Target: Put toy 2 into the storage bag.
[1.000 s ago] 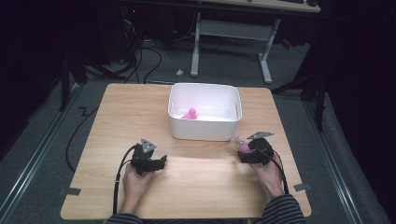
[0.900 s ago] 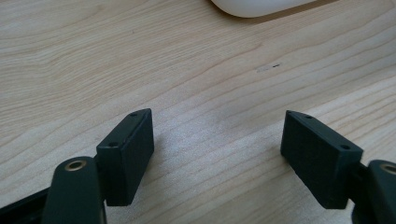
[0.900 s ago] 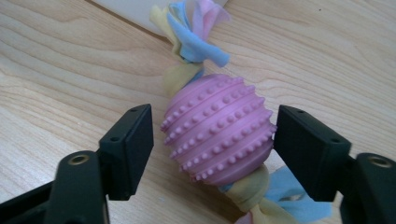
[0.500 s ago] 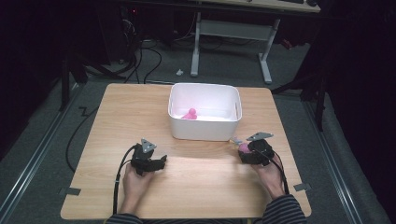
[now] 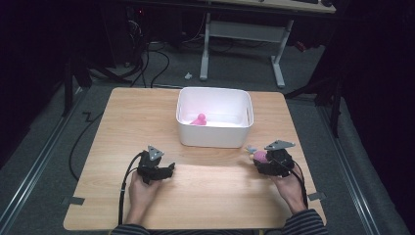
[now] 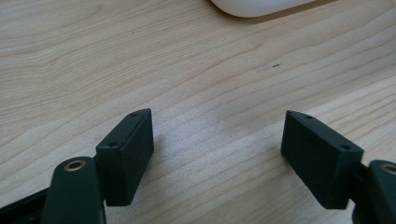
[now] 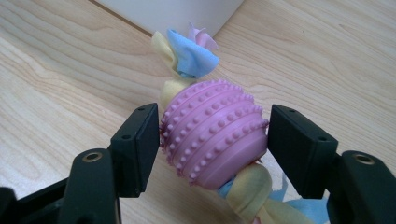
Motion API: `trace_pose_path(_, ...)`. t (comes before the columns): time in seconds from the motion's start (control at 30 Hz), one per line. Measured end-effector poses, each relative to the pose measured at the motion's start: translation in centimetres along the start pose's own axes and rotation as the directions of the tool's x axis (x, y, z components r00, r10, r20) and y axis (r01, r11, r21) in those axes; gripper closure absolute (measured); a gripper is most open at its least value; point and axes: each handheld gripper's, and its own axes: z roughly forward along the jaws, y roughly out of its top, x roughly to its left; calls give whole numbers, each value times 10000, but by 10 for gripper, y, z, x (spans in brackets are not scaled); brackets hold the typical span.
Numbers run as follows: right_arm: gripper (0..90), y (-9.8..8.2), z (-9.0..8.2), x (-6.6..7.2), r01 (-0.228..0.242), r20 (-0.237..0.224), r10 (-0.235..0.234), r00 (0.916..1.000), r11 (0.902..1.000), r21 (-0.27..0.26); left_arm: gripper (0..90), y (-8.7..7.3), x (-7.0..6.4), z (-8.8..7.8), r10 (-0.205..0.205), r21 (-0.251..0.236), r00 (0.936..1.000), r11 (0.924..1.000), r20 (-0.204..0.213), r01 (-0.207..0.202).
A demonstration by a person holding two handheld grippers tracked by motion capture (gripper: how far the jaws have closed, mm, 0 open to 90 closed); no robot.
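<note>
A pink knobbed ball (image 7: 212, 126), threaded on yellow, blue and lilac fleece strips (image 7: 191, 53), lies on the wooden table (image 5: 142, 117) at the front right. My right gripper (image 7: 215, 140) is shut on the ball, one pad against each side. In the high view the ball (image 5: 259, 155) sits at the tip of the right gripper (image 5: 263, 159), just in front of the white bin's (image 5: 215, 136) right corner. My left gripper (image 5: 169, 170) rests at the front left, open. Between its jaws (image 6: 217, 140) lies bare wood.
A second pink toy (image 5: 198, 120) lies inside the white bin at the table's middle back. The bin's rounded corner (image 6: 261, 5) is a short way ahead of the left gripper. Cables trail from both grippers toward the front edge. Dark floor, cables and a desk frame lie beyond.
</note>
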Motion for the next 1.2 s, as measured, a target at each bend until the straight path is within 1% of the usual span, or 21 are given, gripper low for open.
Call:
trace_pose_path(0.03, 355, 0, -2, 0, -55, -31, 55, 10000, 10000, 6, 257, 0, 0, 0, -2, -1, 10000, 10000, 1, 2)
trace_pose_path(0.13, 355, 0, -5, -1, 67, -67, -67, 10000, 10000, -50, 258, 0, 0, 0, -5, -1, 10000, 10000, 2, 5)
trace_pose_path(0.17, 355, 0, -7, -1, 7, -107, -8, 9999, 10000, -63, 258, 0, 0, 0, -1, 1, 10000, 10000, -3, 1)
trace_pose_path(0.27, 355, 1, -12, -2, 68, -128, -69, 9999, 9999, -123, 258, 0, 0, 0, 4, -1, 10000, 10000, -4, -4)
trace_pose_path(0.57, 356, 6, -30, -4, 111, -412, -129, 9991, 9990, -439, 257, 0, 0, 0, 24, 10, 10000, 10000, -12, -24)
trace_pose_path(0.77, 356, 13, -44, -5, 297, -473, -329, 9983, 9974, -659, 257, 0, 0, 0, -7, -10, 10000, 10000, -12, 7)
trace_pose_path(0.97, 356, 19, -53, -5, 373, -602, -420, 9973, 9963, -769, 257, 0, 0, 0, -2, -4, 10000, 10000, -2, 2)
trace_pose_path(1.0, 357, 20, -54, -5, 445, -630, -496, 9968, 9958, -795, 257, 0, 0, 0, -8, -3, 10000, 10000, 2, 8)
trace_pose_path(1.07, 357, 22, -58, -5, 506, -618, -561, 9965, 9949, -877, 257, 0, 0, 0, -10, -6, 10000, 10000, 3, 10)
trace_pose_path(1.2, 357, 26, -64, -5, 563, -755, -643, 9951, 9930, -1039, 256, 0, 0, 0, -22, -11, 10000, 10000, 18, 22)
